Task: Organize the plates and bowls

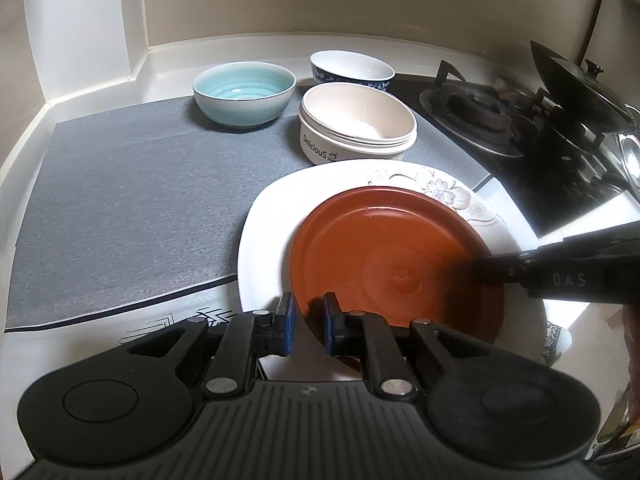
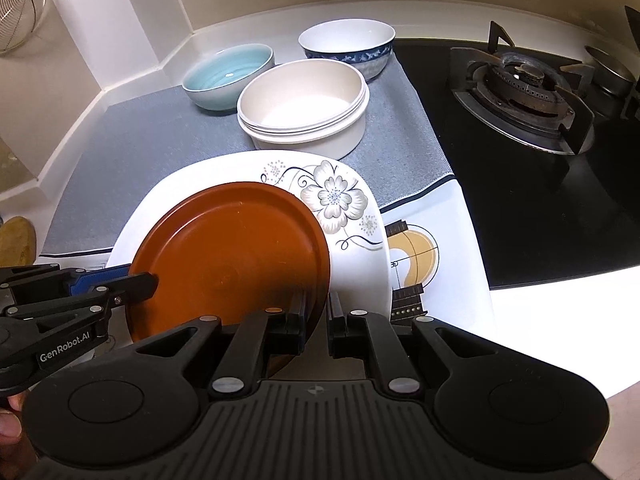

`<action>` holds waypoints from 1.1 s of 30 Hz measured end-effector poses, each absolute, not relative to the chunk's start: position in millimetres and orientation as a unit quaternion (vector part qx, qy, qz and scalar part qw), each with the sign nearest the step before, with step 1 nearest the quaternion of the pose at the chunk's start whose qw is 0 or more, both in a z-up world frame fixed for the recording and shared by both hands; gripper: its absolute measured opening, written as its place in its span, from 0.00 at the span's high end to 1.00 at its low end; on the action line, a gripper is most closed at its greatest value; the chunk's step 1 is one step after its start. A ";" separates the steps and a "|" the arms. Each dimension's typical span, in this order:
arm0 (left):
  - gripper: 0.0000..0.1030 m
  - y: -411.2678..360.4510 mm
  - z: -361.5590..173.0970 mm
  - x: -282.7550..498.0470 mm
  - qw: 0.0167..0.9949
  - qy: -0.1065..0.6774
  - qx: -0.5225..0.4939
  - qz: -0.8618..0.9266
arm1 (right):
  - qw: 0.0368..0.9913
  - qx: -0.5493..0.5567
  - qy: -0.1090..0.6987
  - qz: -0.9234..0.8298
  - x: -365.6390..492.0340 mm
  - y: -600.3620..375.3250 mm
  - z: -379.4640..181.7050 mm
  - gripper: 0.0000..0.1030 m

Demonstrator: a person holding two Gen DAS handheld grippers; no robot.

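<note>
Because the white floral plate (image 2: 352,216) is the biggest and surely the most breakable piece ahead of you, treat it as the base: it looks like stiff, heavy glazed ware, slick at the rim, so you'd want to pinch it deep on a bare edge. Lying on it, tilted, is the brown plate (image 1: 384,256), which looks lighter, perhaps plastic, and smooth enough to slide. Your left gripper (image 1: 307,322) straddles its near rim, blue pads slightly apart; whether they actually bite I can't tell. Your right gripper (image 2: 318,322) straddles the opposite rim, narrowly parted, contact likewise unclear. Beyond both tools on the grey mat (image 1: 120,200) wait the nested cream bowls (image 2: 304,108), then the teal bowl (image 2: 228,76) and the blue-patterned bowl (image 2: 348,46), apart from one another.
</note>
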State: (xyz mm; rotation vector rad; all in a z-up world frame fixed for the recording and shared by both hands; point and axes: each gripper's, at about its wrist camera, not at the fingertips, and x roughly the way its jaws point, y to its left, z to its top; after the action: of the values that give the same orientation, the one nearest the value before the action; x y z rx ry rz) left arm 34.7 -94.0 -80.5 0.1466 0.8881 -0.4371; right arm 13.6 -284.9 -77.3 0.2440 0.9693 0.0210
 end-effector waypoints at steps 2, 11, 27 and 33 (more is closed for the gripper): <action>0.83 -93.3 -80.7 34.8 0.877 0.426 0.069 -0.210 | 0.877 0.116 0.467 0.011 13.7 -285.4 -77.6 0.87; 0.73 -75.6 -63.0 26.2 0.892 0.407 0.043 -0.193 | 0.879 0.106 0.465 0.006 6.6 -290.0 -68.7 0.85; 0.72 -46.2 -56.1 0.5 0.881 0.457 -0.109 -0.055 | 0.888 0.126 0.437 0.069 16.8 -341.0 -60.1 0.80; 0.72 -56.9 -63.5 -6.0 0.868 0.476 -0.145 -0.009 | 0.873 0.128 0.455 0.116 22.8 -352.9 -74.0 0.75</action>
State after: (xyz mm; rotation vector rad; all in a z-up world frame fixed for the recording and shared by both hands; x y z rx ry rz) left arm -6.0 -56.9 -63.5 -0.3031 0.9959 -0.0190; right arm 22.8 -352.9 -74.0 0.2679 0.9514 0.2420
